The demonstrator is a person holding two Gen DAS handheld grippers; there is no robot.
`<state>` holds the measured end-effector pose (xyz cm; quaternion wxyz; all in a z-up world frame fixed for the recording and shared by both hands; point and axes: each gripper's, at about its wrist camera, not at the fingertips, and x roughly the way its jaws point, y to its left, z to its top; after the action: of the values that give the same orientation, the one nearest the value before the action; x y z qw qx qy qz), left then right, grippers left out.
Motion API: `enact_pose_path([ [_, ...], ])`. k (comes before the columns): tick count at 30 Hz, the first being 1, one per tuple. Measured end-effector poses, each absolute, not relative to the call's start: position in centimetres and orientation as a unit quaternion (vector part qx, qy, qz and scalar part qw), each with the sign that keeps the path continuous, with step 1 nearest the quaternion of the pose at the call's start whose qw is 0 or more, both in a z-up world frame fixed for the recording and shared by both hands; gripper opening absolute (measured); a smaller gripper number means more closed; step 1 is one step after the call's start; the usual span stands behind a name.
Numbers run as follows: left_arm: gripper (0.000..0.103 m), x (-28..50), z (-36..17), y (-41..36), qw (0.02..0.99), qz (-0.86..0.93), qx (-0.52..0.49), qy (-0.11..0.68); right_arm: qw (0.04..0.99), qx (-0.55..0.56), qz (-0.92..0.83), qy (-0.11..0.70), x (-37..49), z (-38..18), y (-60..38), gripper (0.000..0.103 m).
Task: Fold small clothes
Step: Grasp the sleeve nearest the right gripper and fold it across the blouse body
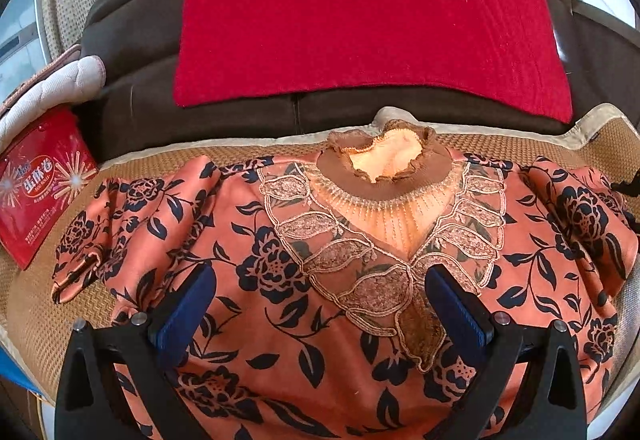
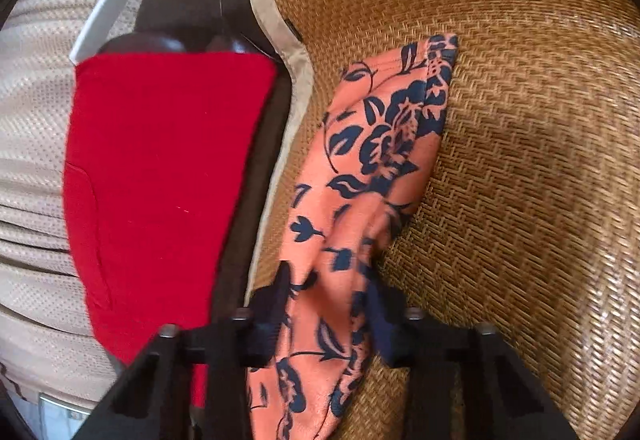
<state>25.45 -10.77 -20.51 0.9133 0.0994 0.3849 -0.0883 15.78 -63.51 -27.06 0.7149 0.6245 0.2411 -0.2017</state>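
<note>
Fabric fills the lower half of the left wrist view: we see an orange blouse (image 1: 320, 260) printed with dark navy flowers, spread front-up on a woven straw mat (image 1: 168, 156), its brown ruffled collar (image 1: 380, 156) near the middle of the frame and a lace-trimmed V panel running down below it. Both sleeves lie bunched out toward the left and right edges of the picture. Our left gripper (image 1: 320, 304) hangs above the chest of the blouse with its blue-padded fingers (image 1: 188, 304) standing wide apart, nothing between them but the cloth lying beneath. Behind the mat we see a dark brown sofa back with a red cloth (image 1: 360, 20) draped over it, and at the left edge a red printed packet (image 1: 40, 188). In the right wrist view, our right gripper (image 2: 324, 304) has its fingers drawn in against a bunched sleeve (image 2: 384, 136) of the blouse, the fabric pinched between them at the bottom centre of the frame, while the sleeve's cuff trails toward the upper right across the mat; this view is somewhat blurred.
</note>
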Motion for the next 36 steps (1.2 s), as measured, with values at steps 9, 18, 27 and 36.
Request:
enact_pose_path([
  [9, 0.103, 26.6, -19.4, -8.4, 0.923, -0.06, 0.071, 0.374, 0.809, 0.523, -0.158, 0.218, 18.9, -21.4, -59.5, 0.015],
  [18, 0.103, 28.4, -18.1, -3.1, 0.93, -0.007, 0.032, 0.367, 0.84, 0.448, 0.025, 0.306, 25.1, -19.7, -44.2, 0.015],
  [27, 0.103, 30.1, -17.9, 0.6, 0.927, 0.023, -0.024, 0.375, 0.714, 0.452, 0.197, 0.497, 29.3, -26.8, -30.0, 0.019],
  [36, 0.103, 30.1, -17.9, -2.1, 0.925, -0.012, -0.016, 0.379, 0.816, 0.494, -0.052, 0.296, 23.6, -21.1, -46.4, 0.087],
])
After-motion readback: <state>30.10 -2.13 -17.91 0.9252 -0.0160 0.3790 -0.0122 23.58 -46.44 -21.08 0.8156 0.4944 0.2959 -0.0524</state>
